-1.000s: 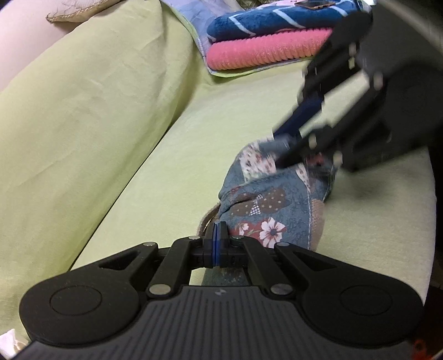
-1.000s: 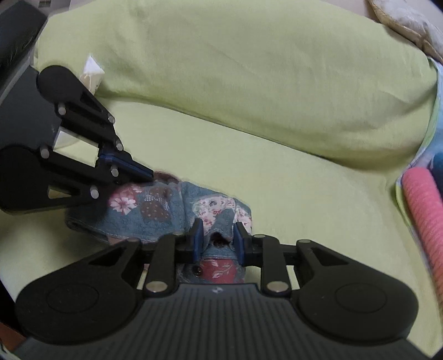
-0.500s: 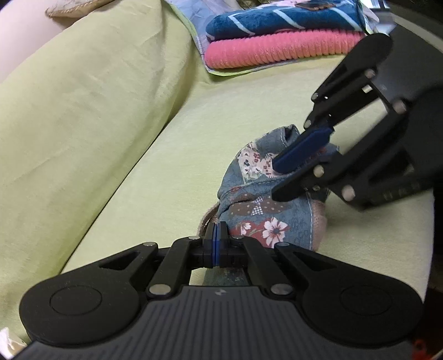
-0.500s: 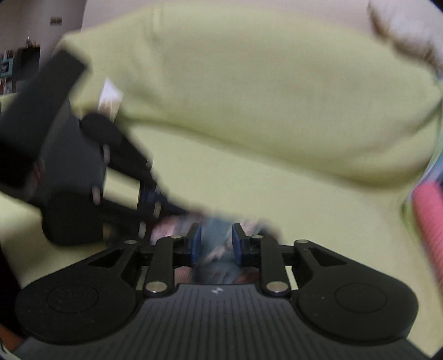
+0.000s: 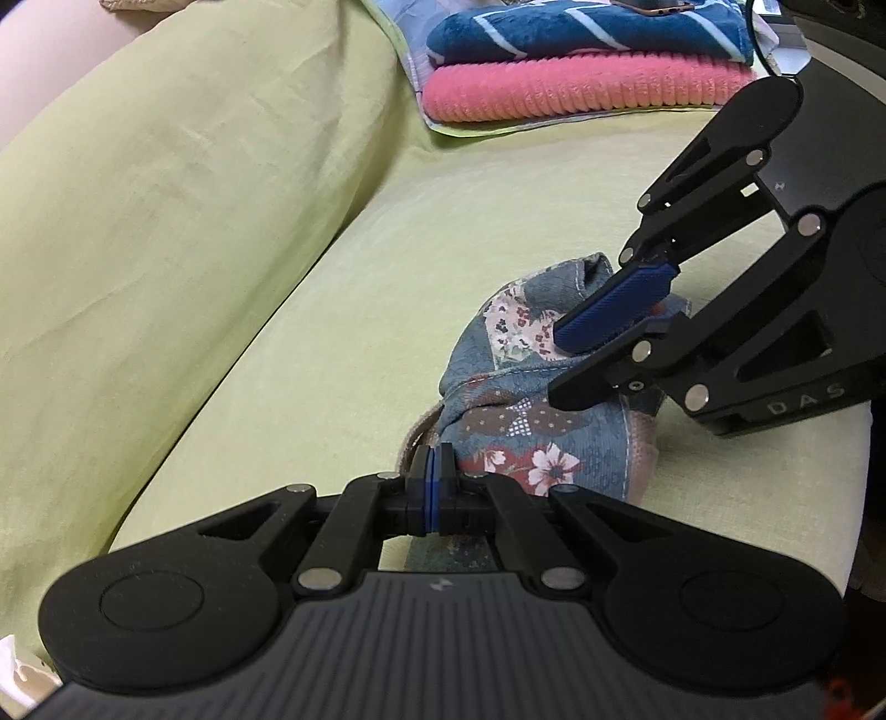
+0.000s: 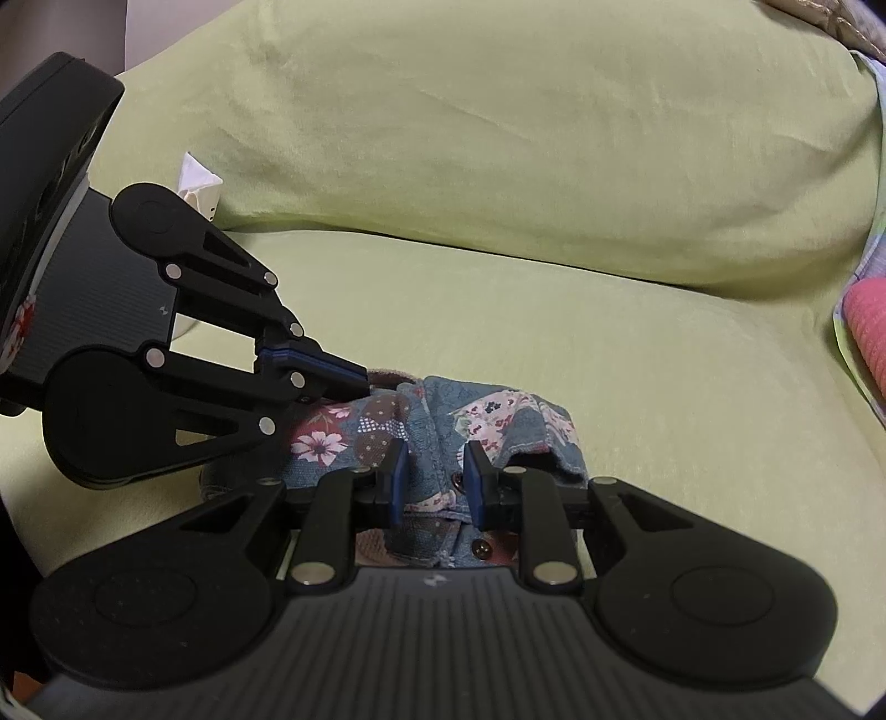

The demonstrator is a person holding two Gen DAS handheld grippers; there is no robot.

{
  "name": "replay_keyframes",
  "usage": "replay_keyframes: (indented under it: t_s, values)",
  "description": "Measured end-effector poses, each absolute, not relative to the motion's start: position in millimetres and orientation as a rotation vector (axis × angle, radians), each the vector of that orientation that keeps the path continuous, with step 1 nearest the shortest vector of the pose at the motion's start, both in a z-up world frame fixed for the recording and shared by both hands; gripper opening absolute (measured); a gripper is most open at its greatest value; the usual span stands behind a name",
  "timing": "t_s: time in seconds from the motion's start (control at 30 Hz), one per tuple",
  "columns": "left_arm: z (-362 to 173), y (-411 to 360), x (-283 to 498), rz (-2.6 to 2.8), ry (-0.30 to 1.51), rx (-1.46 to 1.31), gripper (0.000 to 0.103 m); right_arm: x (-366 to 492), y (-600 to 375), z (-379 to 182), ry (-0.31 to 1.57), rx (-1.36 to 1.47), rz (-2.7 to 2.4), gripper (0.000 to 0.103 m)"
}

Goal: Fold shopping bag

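Note:
The shopping bag point(image 5: 515, 399) is a blue patchwork floral cloth bag, bunched into a small bundle on the green sofa seat point(image 5: 387, 288); it also shows in the right wrist view point(image 6: 443, 421). My left gripper point(image 5: 436, 462) is shut on the bag's near edge by its beige handle. It appears at the left of the right wrist view point(image 6: 354, 379). My right gripper point(image 6: 433, 482) is open, its jaws straddling the bag's buttoned edge without clamping it. In the left wrist view it point(image 5: 576, 354) hovers over the bundle from the right.
The sofa backrest cushion point(image 6: 526, 138) rises behind the seat. A stack of folded towels, blue point(image 5: 581, 33) over pink point(image 5: 581, 88), lies at the far end of the seat. A white paper scrap point(image 6: 196, 180) is tucked by the cushion.
My right gripper let go, swung up off the bag, then came back down with its jaws open around the bag's buttoned edge. My left gripper has kept its hold.

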State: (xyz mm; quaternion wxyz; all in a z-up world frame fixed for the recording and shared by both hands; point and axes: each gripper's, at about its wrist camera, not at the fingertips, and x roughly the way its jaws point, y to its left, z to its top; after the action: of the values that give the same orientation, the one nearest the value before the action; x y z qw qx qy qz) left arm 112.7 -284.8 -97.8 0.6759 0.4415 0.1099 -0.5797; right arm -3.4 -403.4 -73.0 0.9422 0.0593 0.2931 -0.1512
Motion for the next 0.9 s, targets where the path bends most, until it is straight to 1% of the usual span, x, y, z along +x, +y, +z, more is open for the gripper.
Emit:
replay_keyframes:
  t_s: [0.4,0.47,0.53,0.6,0.73,0.9]
  values:
    - [-96.5,-282.5,116.4,-1.308,0.242,0.995,0.0,-24.1,-391.7,-77.2,0.591,0.125,-0.315,0.02]
    - [-85.6,-280.8,123.5,-1.326,0.275,0.994,0.0,-24.0,-390.8,-77.1,0.59,0.126,-0.316,0.02]
    - [-74.7,-279.9,134.3,-1.336,0.322,0.976,0.003,-24.3,-390.2,-76.8,0.589,0.126,-0.315,0.02]
    - [-67.9,-281.1,145.9,-1.32,0.357,0.968,0.003,-25.7,-390.2,-76.7,0.589,0.131,-0.313,0.02]
    - [-61.0,-279.5,147.2,-1.335,0.38,0.947,0.003,-26.5,-391.9,-77.8,0.583,0.148,-0.31,0.021]
    - [-64.0,-267.5,127.5,-1.378,0.372,0.925,0.003,-25.1,-395.7,-76.0,0.599,0.169,-0.3,0.021]
